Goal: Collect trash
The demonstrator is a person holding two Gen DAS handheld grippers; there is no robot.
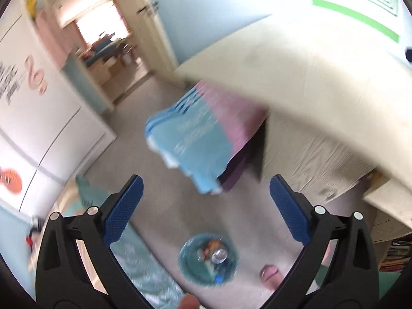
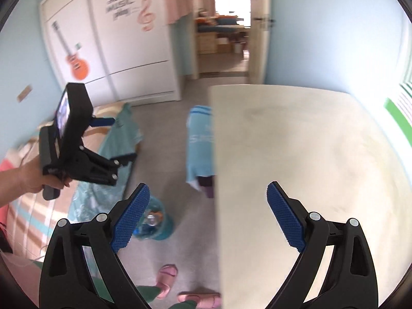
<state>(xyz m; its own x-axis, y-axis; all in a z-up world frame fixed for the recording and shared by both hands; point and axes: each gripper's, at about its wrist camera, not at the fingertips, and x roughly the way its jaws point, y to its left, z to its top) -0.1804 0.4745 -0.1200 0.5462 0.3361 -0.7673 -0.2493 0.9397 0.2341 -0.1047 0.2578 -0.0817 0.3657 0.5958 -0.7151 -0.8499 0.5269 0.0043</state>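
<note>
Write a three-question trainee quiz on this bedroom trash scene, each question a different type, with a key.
1. True or false: the left gripper is clamped on a piece of trash.
2. Multiple choice: the teal trash bin on the floor is
A. empty
B. holding trash, including what looks like a can
C. tipped on its side
3. Fill in: the right gripper is ____ and holds nothing.

Key
1. False: its jaws stand apart with nothing between them.
2. B: the left wrist view looks down into the bin and shows colourful trash and a round metallic top.
3. Open.
</note>
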